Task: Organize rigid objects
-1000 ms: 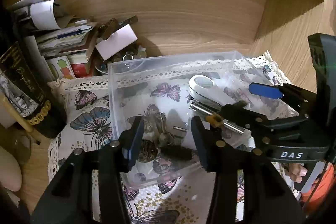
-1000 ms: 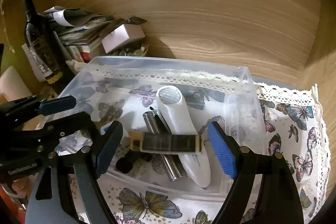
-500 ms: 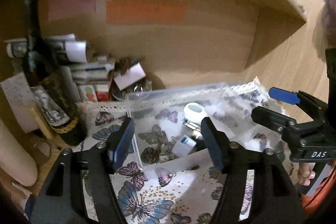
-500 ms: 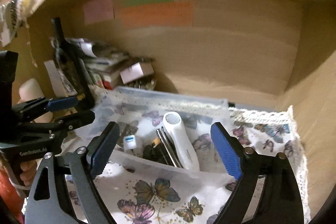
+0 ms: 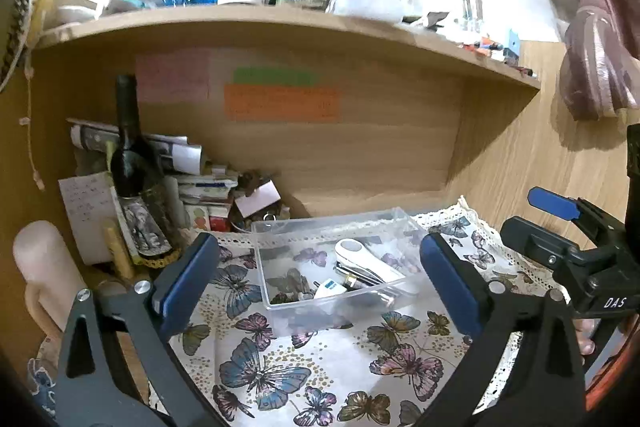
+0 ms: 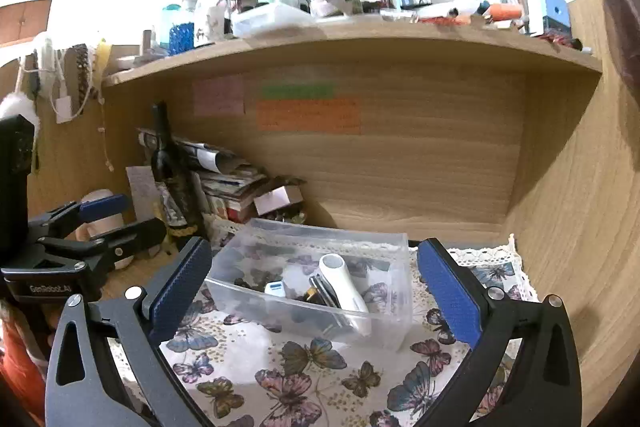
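A clear plastic bin (image 5: 280,297) (image 6: 394,323) stands on a butterfly-print cloth. Inside lie a white handheld device (image 5: 362,257) (image 6: 344,287), a small white and blue item (image 5: 330,287) (image 6: 276,287), metal pens and dark small parts. My left gripper (image 5: 318,279) is open and empty, held back from the bin's near side. My right gripper (image 6: 314,291) is open and empty too, also back from the bin. Each gripper shows in the other's view, the right one (image 5: 580,239) and the left one (image 6: 100,227).
A dark wine bottle (image 5: 136,179) (image 6: 172,179) and a heap of papers and small boxes (image 5: 208,187) stand at the back left. A pale candle (image 5: 44,279) is at the far left. Wooden walls close the back and right. A cluttered shelf (image 6: 360,43) hangs overhead.
Both grippers have pulled back and up from the bin and opened wider. The dark rectangular item seen between the right jaws earlier now lies in the bin.
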A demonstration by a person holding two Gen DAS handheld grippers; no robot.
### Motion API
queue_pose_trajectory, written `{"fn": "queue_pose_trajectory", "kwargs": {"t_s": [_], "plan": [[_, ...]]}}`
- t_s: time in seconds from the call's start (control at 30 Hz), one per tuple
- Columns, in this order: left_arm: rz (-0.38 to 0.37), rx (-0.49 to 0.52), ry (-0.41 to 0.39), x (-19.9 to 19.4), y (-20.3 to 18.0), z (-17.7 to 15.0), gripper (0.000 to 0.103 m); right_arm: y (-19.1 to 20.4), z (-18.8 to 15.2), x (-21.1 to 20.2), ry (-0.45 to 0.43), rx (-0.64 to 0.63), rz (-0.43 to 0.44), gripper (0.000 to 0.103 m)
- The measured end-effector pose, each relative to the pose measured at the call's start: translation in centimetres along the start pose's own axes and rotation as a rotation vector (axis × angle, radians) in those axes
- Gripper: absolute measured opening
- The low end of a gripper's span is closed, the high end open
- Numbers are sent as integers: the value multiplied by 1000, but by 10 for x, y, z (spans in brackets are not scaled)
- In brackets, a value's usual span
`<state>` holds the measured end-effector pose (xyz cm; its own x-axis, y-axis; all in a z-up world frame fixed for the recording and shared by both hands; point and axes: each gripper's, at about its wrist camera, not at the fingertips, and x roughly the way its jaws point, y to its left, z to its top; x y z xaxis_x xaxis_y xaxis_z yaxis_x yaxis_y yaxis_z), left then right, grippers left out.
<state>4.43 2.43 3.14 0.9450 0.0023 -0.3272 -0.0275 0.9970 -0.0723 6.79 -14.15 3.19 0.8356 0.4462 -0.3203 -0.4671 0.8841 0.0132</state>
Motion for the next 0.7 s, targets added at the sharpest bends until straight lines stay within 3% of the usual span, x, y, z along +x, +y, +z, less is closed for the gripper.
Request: {"fn": "queue_pose_trajectory", "kwargs": {"t_s": [0.7], "plan": [[17,32,-59,-25,-11,-3,103,6,-5,-19,-30,-7,-7,103]]}}
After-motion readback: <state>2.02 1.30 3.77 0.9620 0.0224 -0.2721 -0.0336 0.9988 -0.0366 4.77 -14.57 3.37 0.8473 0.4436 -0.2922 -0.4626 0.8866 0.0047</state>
